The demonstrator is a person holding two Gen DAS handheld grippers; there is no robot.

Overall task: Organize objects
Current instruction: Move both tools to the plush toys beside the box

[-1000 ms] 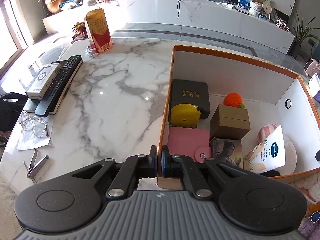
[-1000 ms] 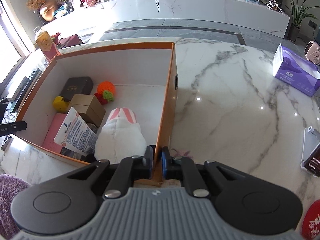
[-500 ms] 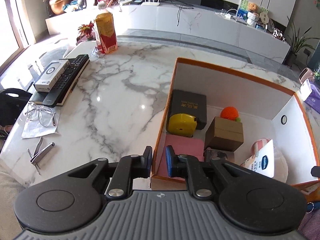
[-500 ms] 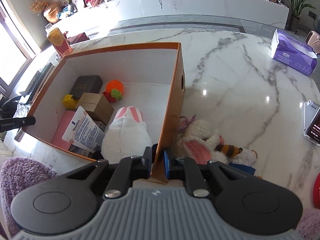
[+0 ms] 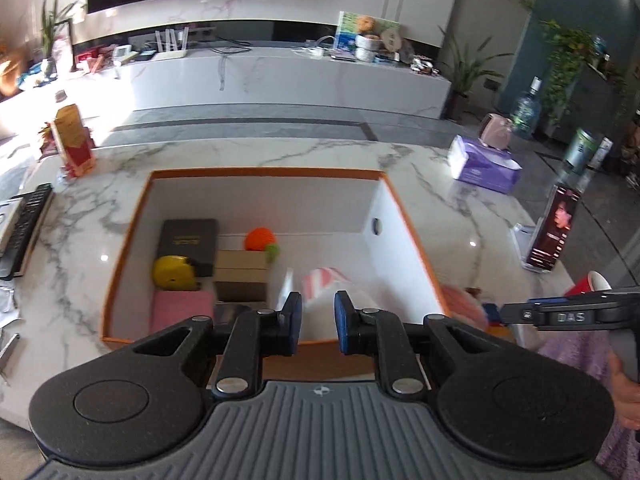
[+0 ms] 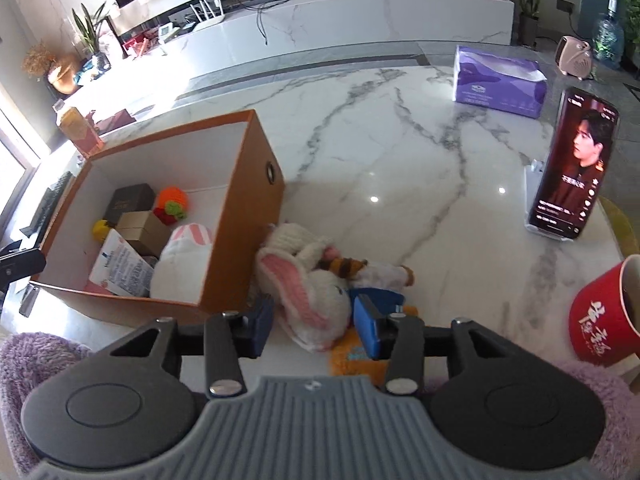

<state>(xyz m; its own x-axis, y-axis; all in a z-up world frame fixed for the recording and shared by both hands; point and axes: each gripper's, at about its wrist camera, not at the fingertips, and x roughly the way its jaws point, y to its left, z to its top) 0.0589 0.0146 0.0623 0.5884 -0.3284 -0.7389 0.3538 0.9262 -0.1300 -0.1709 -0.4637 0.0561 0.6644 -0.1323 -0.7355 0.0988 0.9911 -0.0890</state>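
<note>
The orange box (image 5: 124, 248) with a white inside stands on the marble table. It holds a black case (image 5: 188, 240), a yellow toy (image 5: 174, 278), a brown carton (image 5: 240, 276), an orange knitted ball (image 5: 260, 239), a pink wallet (image 5: 180, 312) and a white plush (image 6: 184, 260). My left gripper (image 5: 316, 320) hovers over the box's near wall, slightly open, with nothing between the pads. A knitted rabbit (image 6: 312, 292) lies on the table beside the box's right wall. My right gripper (image 6: 314, 322) is opening, and the rabbit's head lies between its fingers without being pressed.
A purple tissue box (image 6: 498, 82) sits at the back right, with a phone on a stand (image 6: 576, 168) and a red cup (image 6: 604, 316) nearer. A remote (image 5: 26, 232) and a red-gold carton (image 5: 74, 140) are on the left. Fluffy purple fabric (image 6: 24, 360) lines the near edge.
Both grippers were shut on the box's side walls and have let go and opened. The left one swung right over the box's front; the right one moved right to the rabbit.
</note>
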